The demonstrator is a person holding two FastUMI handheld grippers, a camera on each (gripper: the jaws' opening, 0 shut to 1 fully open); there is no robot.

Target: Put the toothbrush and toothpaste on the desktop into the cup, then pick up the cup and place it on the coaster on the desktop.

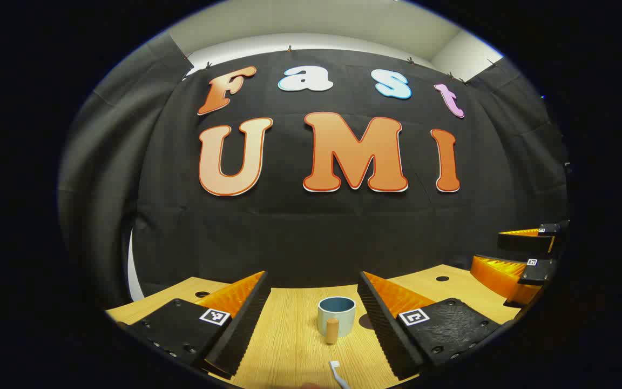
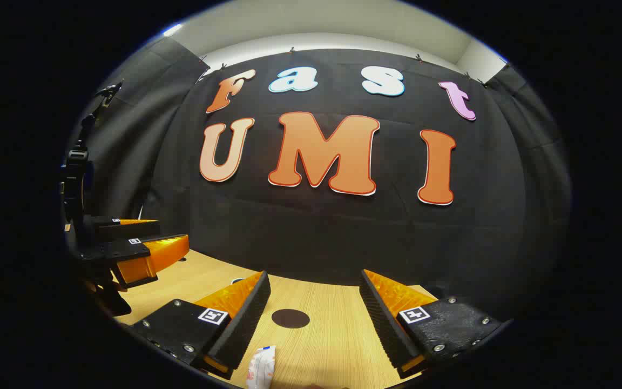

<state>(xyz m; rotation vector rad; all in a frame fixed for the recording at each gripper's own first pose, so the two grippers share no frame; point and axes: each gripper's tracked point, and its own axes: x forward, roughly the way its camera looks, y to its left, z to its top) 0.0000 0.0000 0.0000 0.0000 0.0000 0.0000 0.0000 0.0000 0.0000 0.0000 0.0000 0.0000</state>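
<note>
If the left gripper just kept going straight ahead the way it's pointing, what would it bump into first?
Probably the cup: it stands on the desk between the open fingers of the left gripper, dead ahead. The toothbrush lies nearer but low, so the gripper might pass over it; depth is hard to judge.

No readable words or numbers appear on the things here. The square black-and-white coded tags [image 1: 214, 316] on the gripper bodies carry patterns only; the toothpaste [image 2: 261, 368] print is blurred.
</note>
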